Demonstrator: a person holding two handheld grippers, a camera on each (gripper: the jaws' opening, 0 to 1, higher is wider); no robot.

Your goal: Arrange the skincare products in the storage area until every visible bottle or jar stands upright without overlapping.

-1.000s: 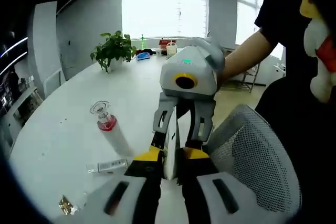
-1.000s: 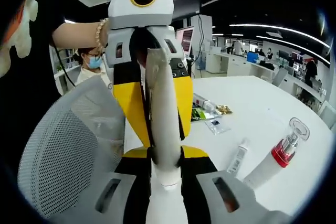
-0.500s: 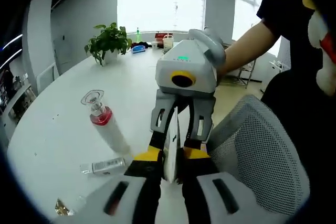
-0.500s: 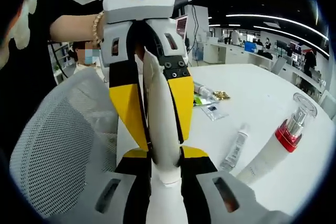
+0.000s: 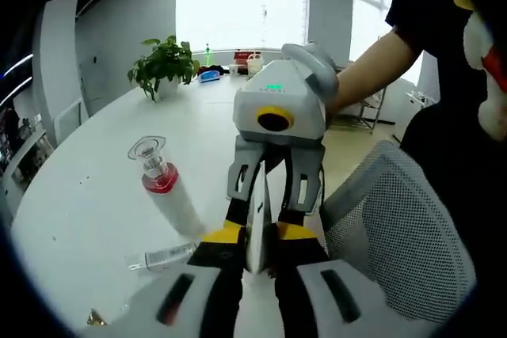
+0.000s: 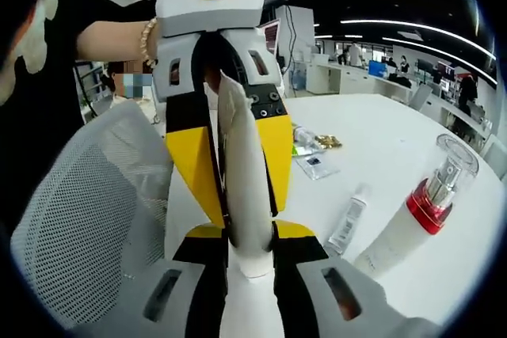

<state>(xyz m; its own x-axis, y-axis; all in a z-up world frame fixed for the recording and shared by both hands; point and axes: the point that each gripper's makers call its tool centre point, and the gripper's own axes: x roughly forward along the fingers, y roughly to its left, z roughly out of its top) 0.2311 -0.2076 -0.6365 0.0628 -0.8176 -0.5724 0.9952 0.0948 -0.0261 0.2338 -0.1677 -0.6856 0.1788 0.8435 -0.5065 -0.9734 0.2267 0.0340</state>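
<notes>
Little has shifted beside the red-collared pump bottle (image 6: pixel 412 223): left gripper (image 5: pixel 259 241) and right gripper (image 6: pixel 249 244) both clamp the white squeeze tube (image 6: pixel 242 187); release one before standing it.

Left gripper view: daylight from the blown-out windows (image 5: pixel 245 1) washes the white table (image 5: pixel 87 195), which shows soft glare. Right gripper view: dimmer office lit by ceiling light strips (image 6: pixel 396 25). Both show fisheye bending toward the edges.
</notes>
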